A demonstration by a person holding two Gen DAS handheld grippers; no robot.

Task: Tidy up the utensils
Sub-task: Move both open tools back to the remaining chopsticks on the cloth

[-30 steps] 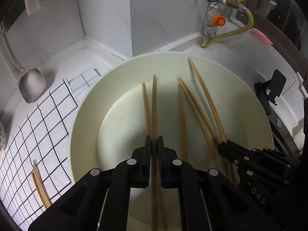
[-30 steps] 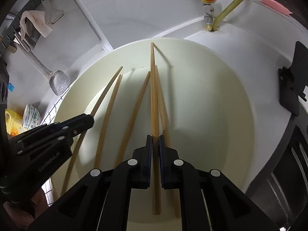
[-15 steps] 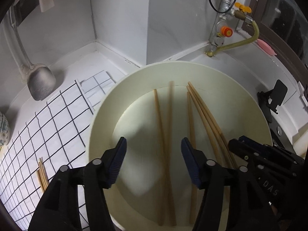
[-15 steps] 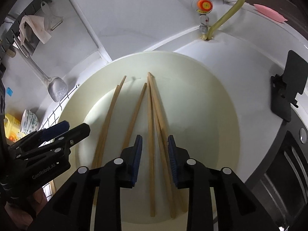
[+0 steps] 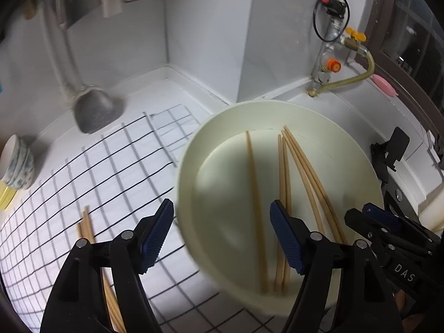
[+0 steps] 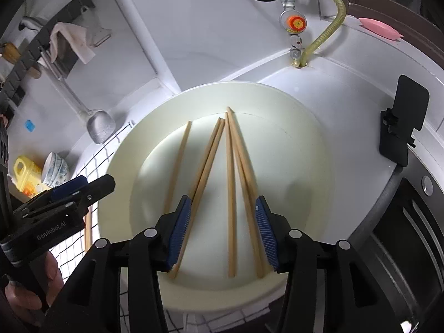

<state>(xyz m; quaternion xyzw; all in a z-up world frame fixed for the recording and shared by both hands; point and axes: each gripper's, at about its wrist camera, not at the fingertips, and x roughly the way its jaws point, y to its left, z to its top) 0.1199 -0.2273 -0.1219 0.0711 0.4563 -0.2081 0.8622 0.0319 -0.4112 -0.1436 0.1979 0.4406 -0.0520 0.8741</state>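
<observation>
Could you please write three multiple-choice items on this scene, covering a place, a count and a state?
1. Where do the loose chopsticks outside the basin lie?
A. on the checked mat
B. on the stove
C. in the ladle

2. How many chopsticks lie in the cream basin?
A. two
B. five
C. nine

3. What does the right gripper hold?
A. nothing
B. a ladle
C. a bowl

Answers: 1 A, they rest on the checked mat left of the basin. 2 B, the right wrist view shows five sticks on the basin floor. 3 A, its jaws are opening, the pads stand apart and clear of the sticks below.
</observation>
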